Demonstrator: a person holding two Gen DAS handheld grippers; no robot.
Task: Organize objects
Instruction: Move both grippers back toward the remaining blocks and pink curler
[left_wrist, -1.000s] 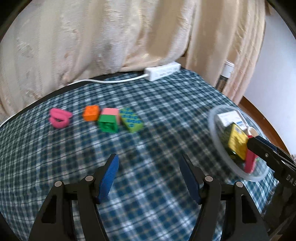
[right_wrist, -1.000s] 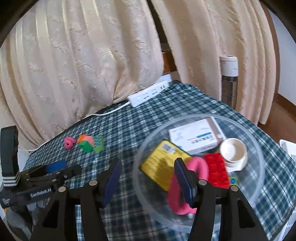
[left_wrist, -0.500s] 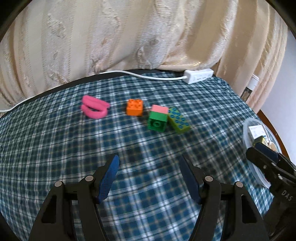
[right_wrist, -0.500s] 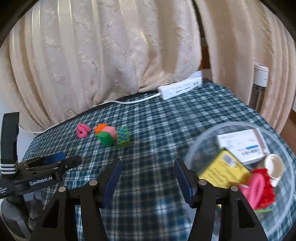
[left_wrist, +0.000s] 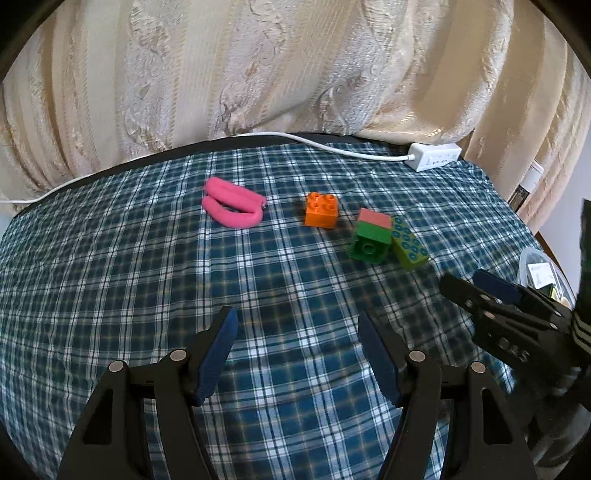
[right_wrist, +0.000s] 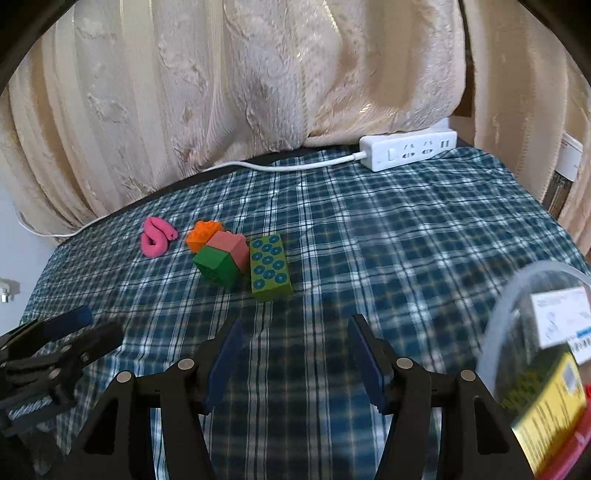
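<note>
On the blue plaid tablecloth lie a pink soft ring (left_wrist: 232, 208) (right_wrist: 157, 236), an orange brick (left_wrist: 321, 210) (right_wrist: 203, 234), a green-and-pink brick (left_wrist: 371, 240) (right_wrist: 221, 258) and a light green dotted brick (left_wrist: 408, 247) (right_wrist: 269, 267). My left gripper (left_wrist: 297, 350) is open and empty, short of the bricks. My right gripper (right_wrist: 295, 354) is open and empty, just short of the dotted brick. A clear bowl (right_wrist: 498, 317) at the right holds a white box (right_wrist: 561, 317), a yellow box (right_wrist: 546, 410) and a red piece.
A white power strip (right_wrist: 410, 149) (left_wrist: 436, 157) with its cord lies at the table's far edge, against cream curtains. The right gripper shows at the right of the left wrist view (left_wrist: 480, 291); the left gripper shows at the lower left of the right wrist view (right_wrist: 62, 332).
Both grippers swung left, away from the bowl and toward the bricks. The pink ring that was between the right gripper's fingers over the bowl is no longer there.
</note>
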